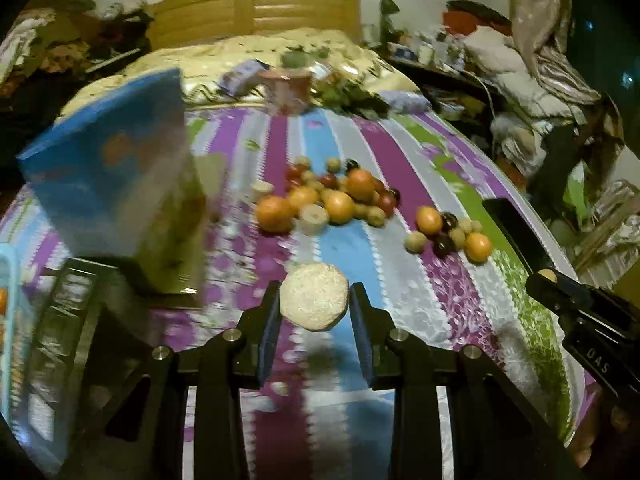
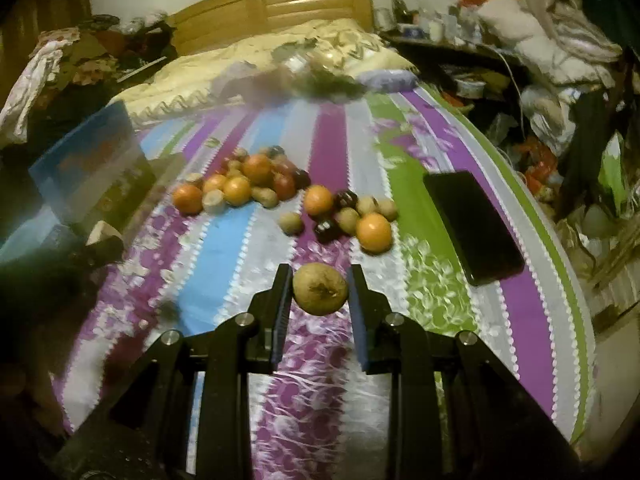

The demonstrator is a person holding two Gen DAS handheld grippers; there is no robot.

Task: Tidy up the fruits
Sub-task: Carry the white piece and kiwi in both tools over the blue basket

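My left gripper is shut on a pale, round cut fruit piece, lifted above the striped bedsheet. In the right wrist view my right gripper is shut on a brownish-green round fruit, also off the sheet. Beyond both lie two loose groups of fruit. The bigger pile holds oranges, red and small tan fruits. The smaller cluster has oranges, dark fruits and tan ones. The right gripper's tip shows at the right edge of the left wrist view.
A blue box stands at the left of the bed. A light blue basket edge shows at the far left. A black phone lies on the sheet at the right. Cluttered furniture lines both sides of the bed.
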